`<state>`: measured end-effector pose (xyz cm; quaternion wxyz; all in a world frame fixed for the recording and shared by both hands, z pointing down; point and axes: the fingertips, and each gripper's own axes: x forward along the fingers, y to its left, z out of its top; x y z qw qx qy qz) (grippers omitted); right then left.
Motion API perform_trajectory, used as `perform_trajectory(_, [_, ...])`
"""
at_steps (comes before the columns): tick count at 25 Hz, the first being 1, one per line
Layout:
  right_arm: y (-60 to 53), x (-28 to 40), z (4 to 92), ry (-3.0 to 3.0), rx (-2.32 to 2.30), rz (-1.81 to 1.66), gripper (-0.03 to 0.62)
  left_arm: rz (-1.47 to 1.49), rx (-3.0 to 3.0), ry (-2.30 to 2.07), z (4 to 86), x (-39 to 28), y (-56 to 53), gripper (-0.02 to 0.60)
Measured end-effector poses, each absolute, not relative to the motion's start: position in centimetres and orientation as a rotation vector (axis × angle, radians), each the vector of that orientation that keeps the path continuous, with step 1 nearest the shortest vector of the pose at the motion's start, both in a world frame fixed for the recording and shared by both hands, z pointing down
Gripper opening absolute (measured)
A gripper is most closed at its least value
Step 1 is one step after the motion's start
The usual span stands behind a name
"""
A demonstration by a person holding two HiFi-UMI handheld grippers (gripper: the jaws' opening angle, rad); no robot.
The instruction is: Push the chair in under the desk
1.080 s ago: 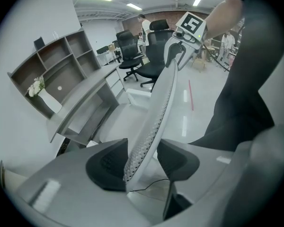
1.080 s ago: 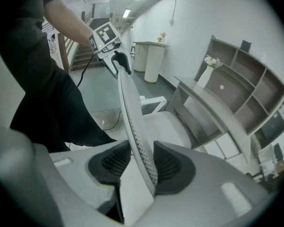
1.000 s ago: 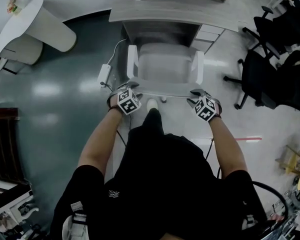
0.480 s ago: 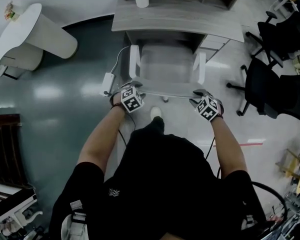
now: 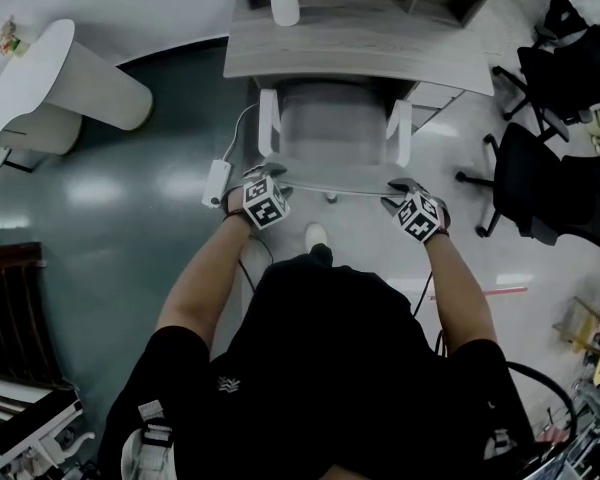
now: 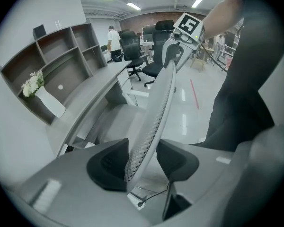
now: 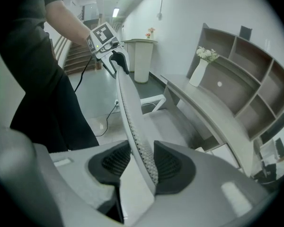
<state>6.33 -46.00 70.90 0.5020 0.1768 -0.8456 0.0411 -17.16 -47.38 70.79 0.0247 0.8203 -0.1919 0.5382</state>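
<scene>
Chair (image 5: 332, 133) back clamped in left tool (image 5: 271, 173), right tool (image 5: 397, 185).

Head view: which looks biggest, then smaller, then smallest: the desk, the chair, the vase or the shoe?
1. desk
2. chair, front partly under the desk
3. vase and shoe: they look about alike, so I won't rank them.

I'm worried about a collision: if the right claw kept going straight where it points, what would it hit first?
The chair backrest: its top edge sits clamped between the right claw's jaws, so it blocks the way at once.
</scene>
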Motion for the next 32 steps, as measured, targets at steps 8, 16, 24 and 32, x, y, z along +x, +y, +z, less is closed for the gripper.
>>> perform_trajectory(8, [-50.2, 4.8, 71.2, -2.046, 0.440, 0.090, 0.155, 1.652, 2.582, -0.614, 71.0, -18.6, -52.0, 0.196])
perform_trajectory(16, [-55.0, 4.1, 71.3, -2.045, 0.455, 0.093, 0.155, 1.657, 2.592, -0.621, 70.9, -19.4, -57.2, 0.198])
perform_trajectory(24, [-60.3, 4.3, 71.1, -2.062, 0.463, 0.060, 0.155, 1.658, 2.576, -0.644, 71.1, -19.0, -62.5, 0.201])
perform_trajectory(32, [-65.4, 5.8, 71.1, -2.067, 0.385, 0.021, 0.150, 1.678, 2.571, -0.591, 70.9, -17.6, -66.8, 0.195])
